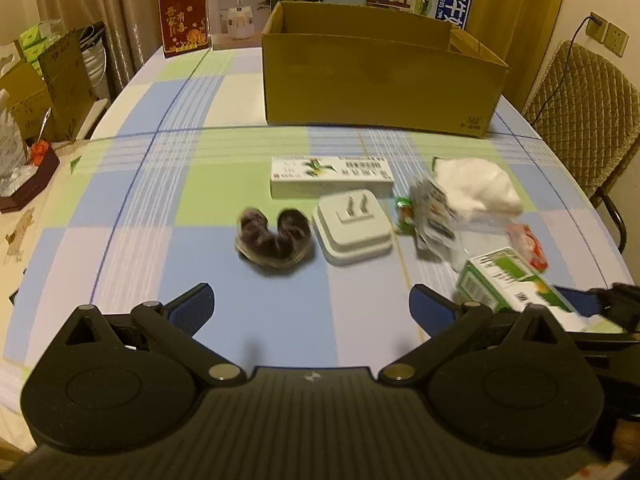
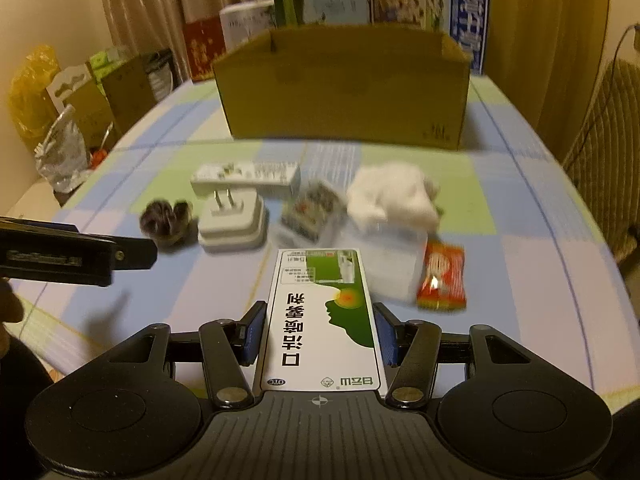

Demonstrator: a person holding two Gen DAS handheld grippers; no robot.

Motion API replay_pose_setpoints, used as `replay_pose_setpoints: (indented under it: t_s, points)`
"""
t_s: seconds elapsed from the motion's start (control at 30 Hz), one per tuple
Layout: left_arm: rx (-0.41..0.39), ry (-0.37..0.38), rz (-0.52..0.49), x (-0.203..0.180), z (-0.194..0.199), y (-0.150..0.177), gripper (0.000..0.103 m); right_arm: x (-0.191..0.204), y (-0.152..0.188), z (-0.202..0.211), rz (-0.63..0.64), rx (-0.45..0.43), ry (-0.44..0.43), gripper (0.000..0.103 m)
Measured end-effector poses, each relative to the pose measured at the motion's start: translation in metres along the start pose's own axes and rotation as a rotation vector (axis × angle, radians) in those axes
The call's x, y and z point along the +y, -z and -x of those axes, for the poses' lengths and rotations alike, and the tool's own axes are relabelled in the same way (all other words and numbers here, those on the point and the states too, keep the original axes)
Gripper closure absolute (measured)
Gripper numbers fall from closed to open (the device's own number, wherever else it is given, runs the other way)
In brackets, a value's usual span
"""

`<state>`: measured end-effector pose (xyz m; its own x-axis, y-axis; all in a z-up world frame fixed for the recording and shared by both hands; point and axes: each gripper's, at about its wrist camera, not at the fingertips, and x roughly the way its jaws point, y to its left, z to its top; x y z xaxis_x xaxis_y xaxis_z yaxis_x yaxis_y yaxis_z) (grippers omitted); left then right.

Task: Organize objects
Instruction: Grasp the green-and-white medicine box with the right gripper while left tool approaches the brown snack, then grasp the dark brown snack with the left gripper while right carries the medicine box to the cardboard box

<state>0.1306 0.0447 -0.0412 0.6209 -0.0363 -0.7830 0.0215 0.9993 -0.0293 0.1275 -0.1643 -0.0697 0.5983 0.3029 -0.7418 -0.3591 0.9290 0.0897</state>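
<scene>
My right gripper [image 2: 320,330] is shut on a green and white medicine box [image 2: 322,320], held above the table; the box also shows in the left wrist view [image 1: 508,280]. My left gripper [image 1: 310,304] is open and empty, just short of a dark hair scrunchie [image 1: 274,238] and a white plug adapter [image 1: 352,226]. A long white box [image 1: 330,176], a small printed packet [image 1: 434,212], a white cloth [image 1: 476,186] and a red snack packet [image 2: 442,276] lie on the checked tablecloth. An open cardboard box [image 1: 376,80] stands behind them.
Upright boxes and cartons [image 1: 236,8] line the far table edge behind the cardboard box. Bags and boxes [image 1: 48,76] stand off the table's left side. A padded chair [image 1: 580,112] is at the right. The left gripper shows at the left of the right wrist view [image 2: 76,258].
</scene>
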Motion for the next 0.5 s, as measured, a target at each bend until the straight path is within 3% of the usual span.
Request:
replay_pose_setpoints:
  t_s: [0.1, 0.33, 0.5]
  points:
    - [0.007, -0.004, -0.033, 0.007, -0.012, -0.012, 0.01, -0.001, -0.011, 0.001, 0.005, -0.033, 0.003, 0.051]
    - [0.053, 0.006, -0.11, 0.02, -0.054, -0.034, 0.018, -0.007, -0.031, -0.012, -0.011, -0.07, 0.014, 0.051]
    - [0.104, 0.024, -0.106, 0.027, -0.085, -0.038, 0.035, -0.012, -0.038, -0.021, -0.021, -0.075, 0.013, 0.051]
